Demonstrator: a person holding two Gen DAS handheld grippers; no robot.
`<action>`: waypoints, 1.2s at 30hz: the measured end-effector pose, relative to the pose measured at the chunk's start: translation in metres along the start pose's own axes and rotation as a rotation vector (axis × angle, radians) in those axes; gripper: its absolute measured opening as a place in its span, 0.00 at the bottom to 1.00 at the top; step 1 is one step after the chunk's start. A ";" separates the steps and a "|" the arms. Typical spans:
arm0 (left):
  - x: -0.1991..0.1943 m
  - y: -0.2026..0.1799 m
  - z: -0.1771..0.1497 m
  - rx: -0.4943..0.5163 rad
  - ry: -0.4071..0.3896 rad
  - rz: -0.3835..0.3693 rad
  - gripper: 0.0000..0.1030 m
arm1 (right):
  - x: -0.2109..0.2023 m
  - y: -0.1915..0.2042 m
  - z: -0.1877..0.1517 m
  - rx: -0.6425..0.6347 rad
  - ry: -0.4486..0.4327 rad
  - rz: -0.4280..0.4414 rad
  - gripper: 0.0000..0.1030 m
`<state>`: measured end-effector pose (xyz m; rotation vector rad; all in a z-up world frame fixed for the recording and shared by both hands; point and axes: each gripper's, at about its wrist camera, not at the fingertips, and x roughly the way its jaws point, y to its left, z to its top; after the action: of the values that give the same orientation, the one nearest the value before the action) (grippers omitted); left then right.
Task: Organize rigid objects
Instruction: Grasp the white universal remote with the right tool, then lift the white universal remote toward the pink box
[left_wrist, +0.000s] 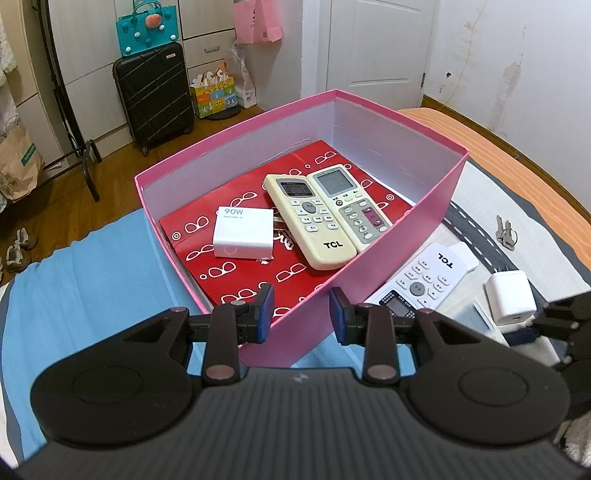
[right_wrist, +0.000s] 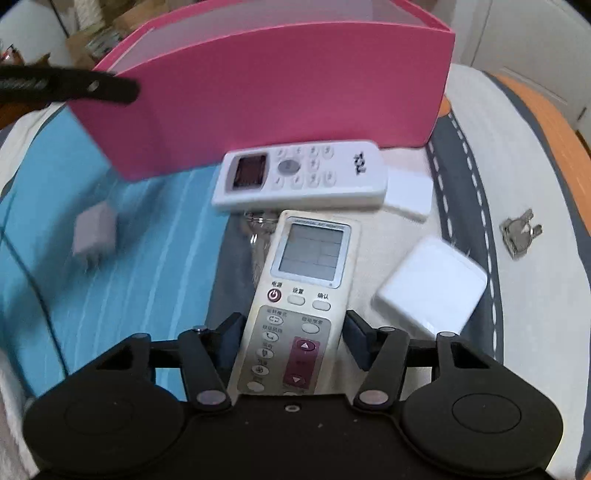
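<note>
My left gripper (left_wrist: 301, 302) is shut across the near corner wall of the pink box (left_wrist: 388, 140). One finger is inside, the other outside. In the box, on a red bag (left_wrist: 221, 273), lie a cream TCL remote (left_wrist: 314, 218), a remote with a screen (left_wrist: 351, 203) and a white 90W charger (left_wrist: 243, 236). My right gripper (right_wrist: 293, 317) points down at a second cream screen remote (right_wrist: 306, 295) lying on the bed. Its fingers straddle the remote's lower half. The left pad is at the remote's edge and a thin gap shows at the right pad.
On the bed outside the pink box (right_wrist: 280, 85) lie a white TCL remote (right_wrist: 299, 173), a white charger block (right_wrist: 430, 291), keys (right_wrist: 519, 232) and a small plug adapter (right_wrist: 94, 229). A black suitcase (left_wrist: 155, 92) stands on the floor beyond the bed.
</note>
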<state>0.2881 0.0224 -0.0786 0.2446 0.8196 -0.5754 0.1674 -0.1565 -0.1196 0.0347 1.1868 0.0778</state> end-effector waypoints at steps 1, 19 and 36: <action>0.000 0.000 0.000 0.002 0.000 0.002 0.30 | -0.001 0.000 -0.002 -0.007 0.013 0.014 0.61; -0.002 0.005 0.000 -0.015 0.000 0.000 0.30 | -0.022 0.007 0.003 -0.042 -0.070 -0.009 0.58; -0.003 0.004 -0.001 -0.028 -0.003 0.008 0.30 | -0.073 0.019 0.012 -0.083 -0.181 -0.032 0.56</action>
<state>0.2884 0.0271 -0.0772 0.2214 0.8234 -0.5566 0.1507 -0.1434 -0.0459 -0.0496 1.0018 0.0942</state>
